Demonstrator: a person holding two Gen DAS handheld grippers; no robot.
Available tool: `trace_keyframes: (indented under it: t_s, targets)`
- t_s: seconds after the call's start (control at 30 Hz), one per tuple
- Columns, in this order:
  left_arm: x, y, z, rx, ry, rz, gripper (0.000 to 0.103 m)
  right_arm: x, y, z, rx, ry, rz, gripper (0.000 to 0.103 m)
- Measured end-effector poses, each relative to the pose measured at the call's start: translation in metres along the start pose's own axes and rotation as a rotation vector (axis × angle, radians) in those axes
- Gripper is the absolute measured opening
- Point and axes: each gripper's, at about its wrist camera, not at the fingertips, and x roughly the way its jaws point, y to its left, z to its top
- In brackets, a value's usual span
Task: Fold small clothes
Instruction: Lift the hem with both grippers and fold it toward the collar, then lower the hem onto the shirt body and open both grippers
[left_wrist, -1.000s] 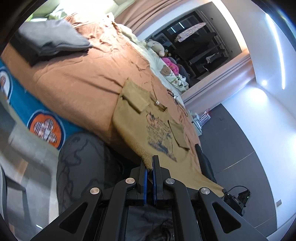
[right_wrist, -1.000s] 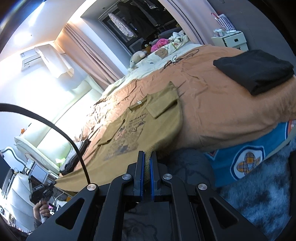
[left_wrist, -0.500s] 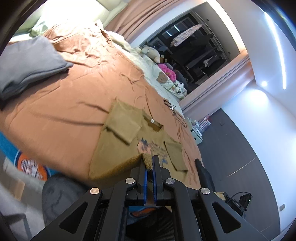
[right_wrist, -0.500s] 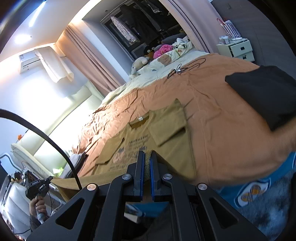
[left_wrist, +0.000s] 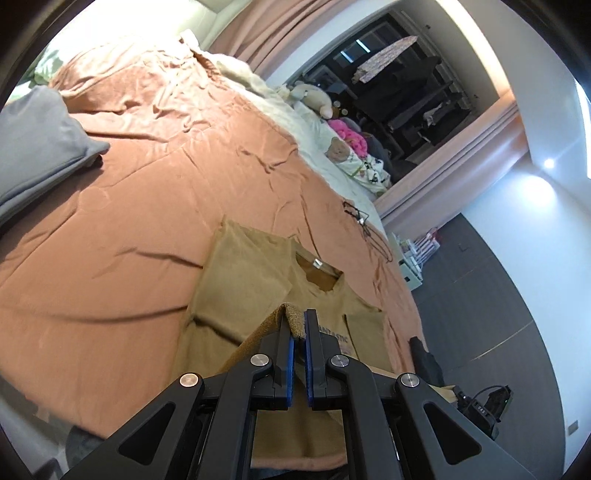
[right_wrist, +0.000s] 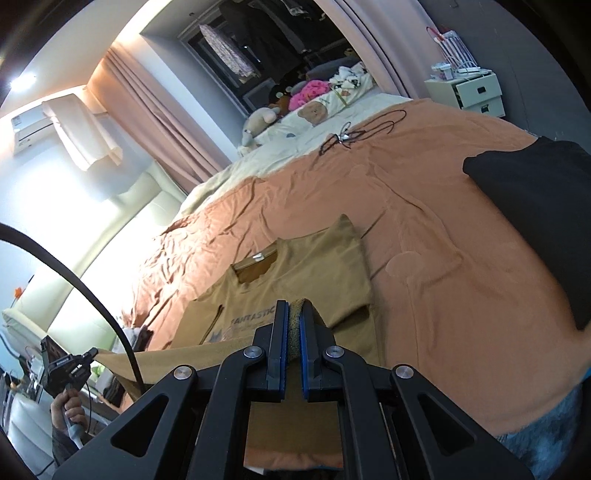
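A small mustard-brown T-shirt (left_wrist: 251, 280) with a printed front lies on the orange bedspread (left_wrist: 147, 206), sleeves folded in, collar away from me. My left gripper (left_wrist: 299, 321) is shut on one bottom hem corner, lifted above the shirt's chest. My right gripper (right_wrist: 293, 314) is shut on the other hem corner of the T-shirt (right_wrist: 314, 273), also raised over the print. The hem stretches between the two grippers. The left gripper (right_wrist: 62, 365) in a hand shows at the lower left of the right wrist view.
A folded grey garment (left_wrist: 33, 140) lies at the left on the bed. A folded black garment (right_wrist: 539, 206) lies at the right. A black cable (right_wrist: 354, 133), pillows and plush toys (right_wrist: 258, 122) sit at the head of the bed. A white bedside drawer unit (right_wrist: 469, 92) stands beyond.
Both grippers have carried the hem up and forward from the bed's edge over the shirt toward the collar. The floor and blue rug have dropped out of view.
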Motion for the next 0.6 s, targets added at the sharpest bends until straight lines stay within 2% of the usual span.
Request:
trace_keyframes:
  t_s: [0.6]
  targets:
    - [0.133,0.043,0.050,-0.057,0.132,0.168,0.004,0.120,-0.006,0.067,0.037,0.141,-0.092,0.002]
